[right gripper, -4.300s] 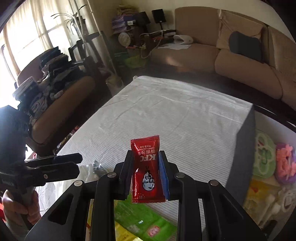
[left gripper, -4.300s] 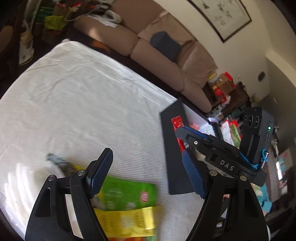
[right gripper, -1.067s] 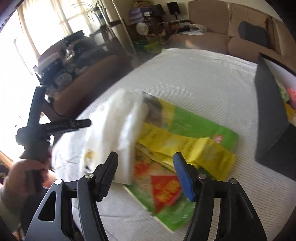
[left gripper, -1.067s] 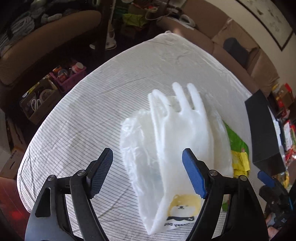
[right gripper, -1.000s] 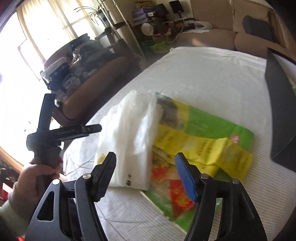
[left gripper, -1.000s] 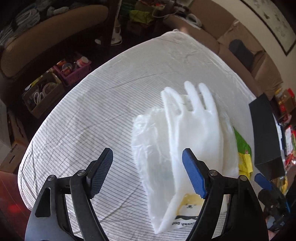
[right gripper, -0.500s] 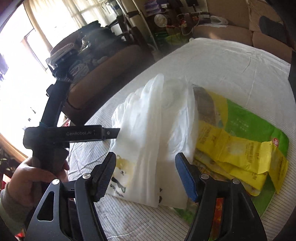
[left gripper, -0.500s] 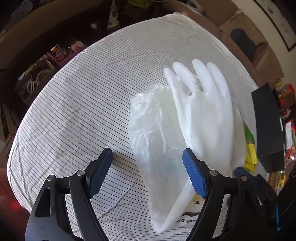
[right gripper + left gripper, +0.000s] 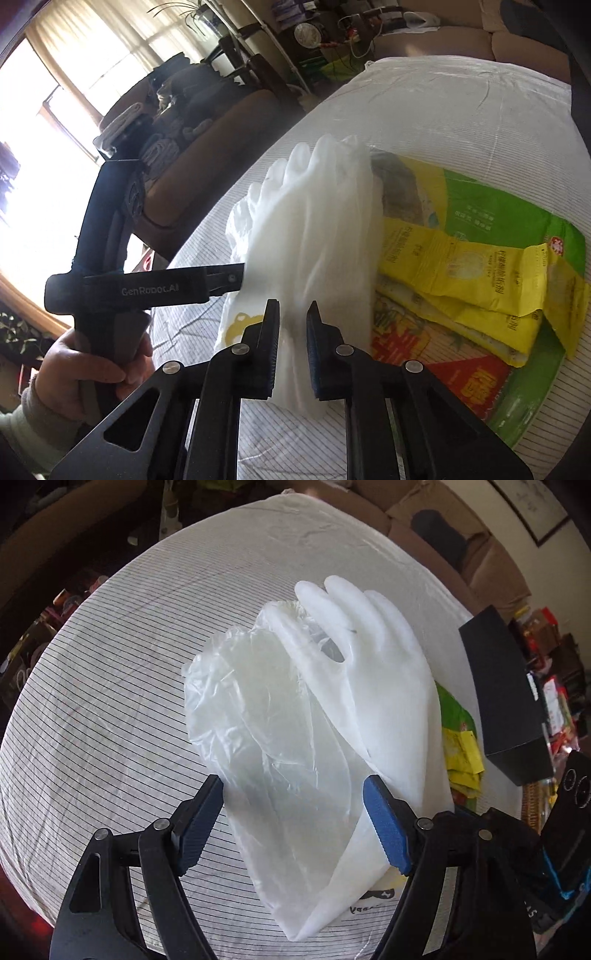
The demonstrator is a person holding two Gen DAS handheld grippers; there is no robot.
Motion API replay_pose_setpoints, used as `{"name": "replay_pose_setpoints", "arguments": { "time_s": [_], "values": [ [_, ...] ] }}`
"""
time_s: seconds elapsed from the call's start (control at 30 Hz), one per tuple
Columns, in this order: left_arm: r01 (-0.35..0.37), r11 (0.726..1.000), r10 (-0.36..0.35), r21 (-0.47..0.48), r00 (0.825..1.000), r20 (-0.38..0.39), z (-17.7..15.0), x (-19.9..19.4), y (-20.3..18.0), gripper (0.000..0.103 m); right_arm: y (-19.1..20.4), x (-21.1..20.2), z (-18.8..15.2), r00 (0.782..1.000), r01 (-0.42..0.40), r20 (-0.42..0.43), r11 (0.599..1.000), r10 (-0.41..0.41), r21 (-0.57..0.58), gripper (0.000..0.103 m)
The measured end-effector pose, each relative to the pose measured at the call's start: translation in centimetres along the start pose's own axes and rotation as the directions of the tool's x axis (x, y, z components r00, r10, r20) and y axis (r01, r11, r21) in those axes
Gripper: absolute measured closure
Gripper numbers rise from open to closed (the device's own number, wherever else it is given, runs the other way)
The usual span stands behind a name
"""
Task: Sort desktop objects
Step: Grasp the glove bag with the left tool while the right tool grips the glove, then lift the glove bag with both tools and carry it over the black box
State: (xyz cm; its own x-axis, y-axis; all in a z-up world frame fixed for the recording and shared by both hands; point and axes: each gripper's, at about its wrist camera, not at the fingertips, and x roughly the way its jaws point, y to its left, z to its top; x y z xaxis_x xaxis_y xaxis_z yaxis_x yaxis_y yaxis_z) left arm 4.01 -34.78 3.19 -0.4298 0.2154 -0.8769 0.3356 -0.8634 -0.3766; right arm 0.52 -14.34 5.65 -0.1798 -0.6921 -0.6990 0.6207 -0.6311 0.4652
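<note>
A white rubber glove point(image 9: 373, 686) lies on a clear plastic bag point(image 9: 269, 731) on the striped tablecloth point(image 9: 110, 686). My left gripper point(image 9: 293, 805) is open, its fingers on either side of the bag's near end. My right gripper point(image 9: 292, 321) has its jaws narrowed on the cuff of the glove point(image 9: 314, 240). Green and yellow snack packets point(image 9: 480, 266) lie beside the glove, partly under it. A black box point(image 9: 506, 701) stands at the right table edge.
The left gripper's body and the hand that holds it point(image 9: 96, 362) show at the left of the right wrist view. A sofa point(image 9: 461, 542) stands beyond the table's far edge. Cluttered chairs point(image 9: 177, 110) stand to the left.
My right gripper dropped the ketchup sachet it held earlier, moved onto the glove and narrowed its jaws on the cuff. My left gripper moved closer over the bag and stayed open.
</note>
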Motion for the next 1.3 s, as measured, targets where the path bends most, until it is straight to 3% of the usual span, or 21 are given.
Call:
{"name": "replay_pose_setpoints", "arguments": {
  "time_s": [0.13,0.17,0.2,0.27,0.3,0.47,0.57,0.63,0.67,0.77,0.83,0.87,0.93,1.03,1.13,1.23,1.3],
  "values": [
    [-0.041,0.991,0.052,-0.128,0.995,0.086,0.4,-2.1,3.4,0.027,-1.8,-0.9,0.2,0.999,0.036,0.028,0.997,-0.037,0.062,0.083],
    [-0.041,0.986,0.057,-0.159,0.994,0.097,0.4,-2.4,4.3,0.027,-2.0,-1.6,0.5,0.998,0.034,0.056,0.997,-0.038,0.076,0.073],
    [-0.040,0.982,0.058,-0.182,0.994,0.095,0.3,-2.6,5.1,0.027,-2.0,-2.1,0.7,0.996,0.040,0.075,0.996,-0.047,0.081,0.050],
    [-0.032,0.979,0.047,-0.200,0.996,0.070,0.2,-2.1,5.8,0.027,-1.8,-2.4,1.5,0.995,0.040,0.086,0.997,-0.045,0.069,0.034],
    [-0.034,0.979,0.045,-0.203,0.998,0.050,0.0,-1.6,5.8,0.027,-1.5,-2.0,1.9,0.996,0.040,0.074,0.998,-0.044,0.056,0.034],
    [-0.092,0.989,0.094,-0.112,0.995,0.017,0.3,0.1,2.9,0.024,-1.1,2.0,0.4,0.994,0.077,-0.083,0.997,-0.076,0.010,0.034],
    [-0.071,0.996,0.071,-0.061,0.997,0.002,0.5,0.9,1.0,0.024,-0.8,2.6,0.3,0.997,0.006,-0.082,1.000,-0.004,0.027,0.034],
    [-0.058,0.998,0.058,-0.035,0.998,-0.006,0.5,1.4,-0.1,0.024,-0.5,2.8,0.6,0.996,-0.033,-0.080,0.999,0.037,0.042,0.045],
    [-0.044,0.999,0.044,-0.031,0.999,-0.009,0.6,1.5,-0.4,0.024,-0.2,2.9,0.8,0.995,-0.056,-0.081,0.998,0.059,0.041,0.056],
    [-0.045,0.999,0.044,-0.030,0.999,-0.010,0.8,1.7,-0.7,0.026,-0.4,4.3,0.9,0.985,-0.105,-0.132,0.992,0.112,0.064,0.059],
    [-0.012,0.998,0.011,-0.066,1.000,-0.008,1.1,1.6,-0.2,0.026,-0.8,4.6,1.1,0.983,-0.131,-0.120,0.988,0.140,0.078,0.066],
    [0.008,0.996,-0.009,-0.087,1.000,-0.009,1.2,1.5,0.1,0.026,-1.1,4.7,1.1,0.982,-0.135,-0.120,0.986,0.146,0.096,0.081],
    [0.054,0.991,-0.055,-0.123,0.998,-0.007,1.5,1.0,1.3,0.026,-1.5,4.6,0.9,0.975,-0.182,-0.102,0.973,0.198,0.143,0.087],
    [0.169,0.964,-0.157,-0.206,0.985,0.073,1.8,-1.1,3.3,0.024,-1.9,3.9,0.7,0.960,-0.253,-0.056,0.938,0.274,0.237,0.089],
    [0.267,0.930,-0.220,-0.252,0.955,0.201,1.6,-4.4,5.6,0.023,-1.6,2.6,1.4,0.942,-0.315,-0.018,0.898,0.336,0.307,0.089],
    [0.357,0.884,-0.301,-0.303,0.929,0.216,0.5,-5.5,7.4,0.020,-0.8,1.0,2.7,0.924,-0.368,0.030,0.864,0.382,0.342,0.089],
    [0.437,0.834,-0.394,-0.336,0.899,0.192,-0.8,-5.1,7.3,0.019,0.1,-0.2,3.6,0.920,-0.384,0.056,0.859,0.388,0.338,0.089]
  ]
}}
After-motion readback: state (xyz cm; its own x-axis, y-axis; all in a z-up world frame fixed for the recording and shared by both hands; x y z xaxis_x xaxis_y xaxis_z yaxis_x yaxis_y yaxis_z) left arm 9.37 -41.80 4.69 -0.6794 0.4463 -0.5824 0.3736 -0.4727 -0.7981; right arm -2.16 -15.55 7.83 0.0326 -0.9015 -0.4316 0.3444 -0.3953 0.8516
